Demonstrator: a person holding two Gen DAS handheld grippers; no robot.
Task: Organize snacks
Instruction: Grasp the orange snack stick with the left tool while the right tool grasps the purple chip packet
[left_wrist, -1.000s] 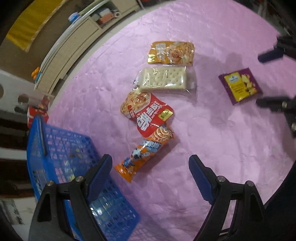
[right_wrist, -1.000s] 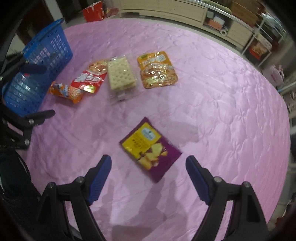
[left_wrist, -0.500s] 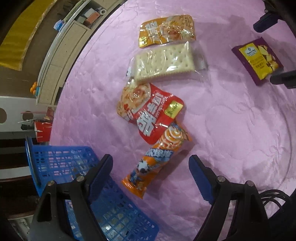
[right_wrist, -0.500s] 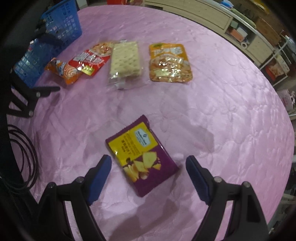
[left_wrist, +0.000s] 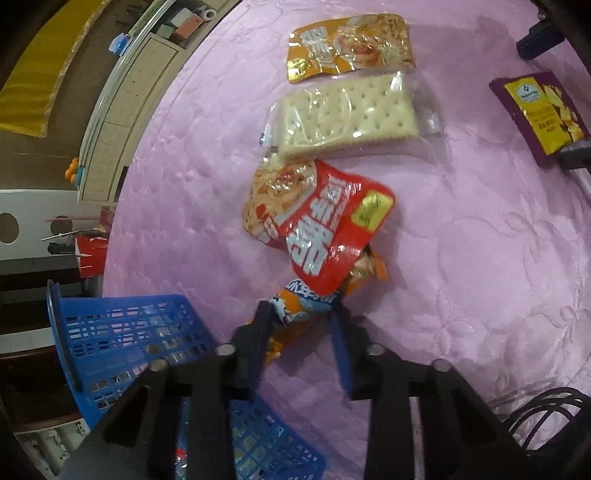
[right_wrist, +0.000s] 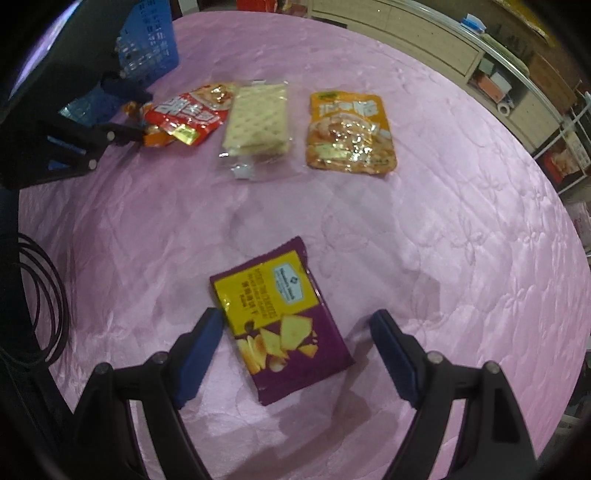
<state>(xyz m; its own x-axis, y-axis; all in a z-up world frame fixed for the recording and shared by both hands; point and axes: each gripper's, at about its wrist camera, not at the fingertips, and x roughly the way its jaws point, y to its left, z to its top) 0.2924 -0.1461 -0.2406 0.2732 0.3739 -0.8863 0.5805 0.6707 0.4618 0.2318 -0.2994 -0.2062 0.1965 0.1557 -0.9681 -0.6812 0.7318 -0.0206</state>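
Purple-and-yellow chip bag (right_wrist: 282, 317), red noodle packet (left_wrist: 317, 218), orange pouch (left_wrist: 351, 46), blue lattice basket (left_wrist: 122, 332), pink quilted cloth (left_wrist: 461, 277).

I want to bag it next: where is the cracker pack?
The cracker pack lies on the far side in the right wrist view, between the red bag and orange pouch.

Both the left gripper (left_wrist: 301, 314) and the right gripper (right_wrist: 295, 325) have black angular linkage arms with round silver screws, blue ribbed pads (right_wrist: 201, 350), and a black coiled cable (right_wrist: 40, 295) alongside.

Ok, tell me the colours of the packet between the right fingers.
The chip packet is purple with a yellow panel, clearest in the right wrist view.
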